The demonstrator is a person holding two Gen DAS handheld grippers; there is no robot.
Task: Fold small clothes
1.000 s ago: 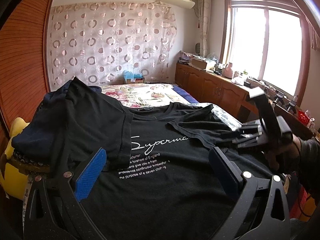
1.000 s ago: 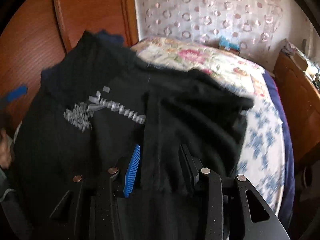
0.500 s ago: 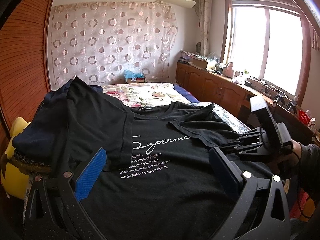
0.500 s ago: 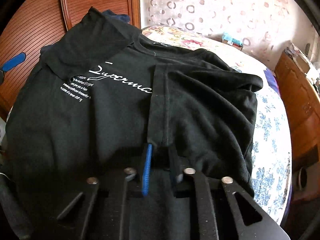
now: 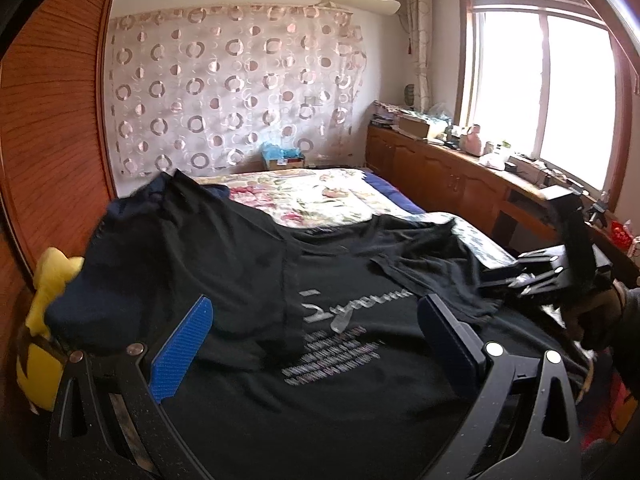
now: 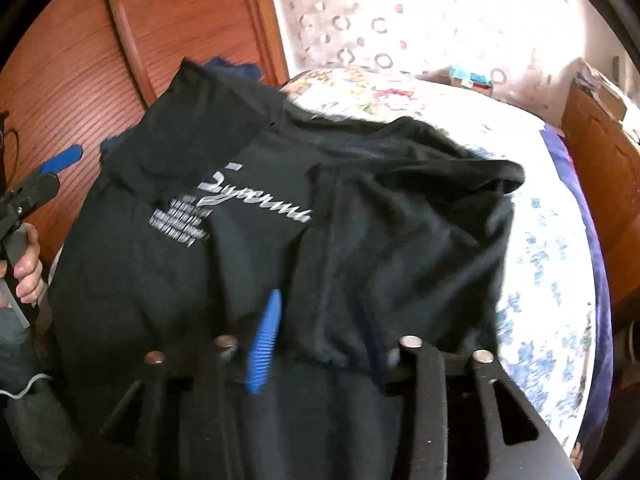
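Observation:
A black T-shirt (image 5: 328, 368) with white "Superman" lettering lies face up on the bed, both sleeves folded inward; it also shows in the right wrist view (image 6: 168, 272). My left gripper (image 5: 316, 336) is open and empty, hovering over the shirt's lower chest. My right gripper (image 6: 324, 340) is open, its fingers astride the folded right sleeve (image 6: 400, 248), whose hem lies between them. The right gripper also shows at the right of the left wrist view (image 5: 532, 276), at the shirt's edge.
The shirt's left side rests on dark blue clothes (image 5: 88, 304) over a yellow plush (image 5: 40, 344). A floral bedsheet (image 5: 320, 196) lies beyond. A wooden wardrobe (image 6: 168, 32) stands to the left, wooden cabinets (image 5: 440, 176) with clutter under the window to the right.
My right gripper shut on the sleeve hem half a second ago and has now opened again. My left gripper has shifted slightly. The shirt lies much as before.

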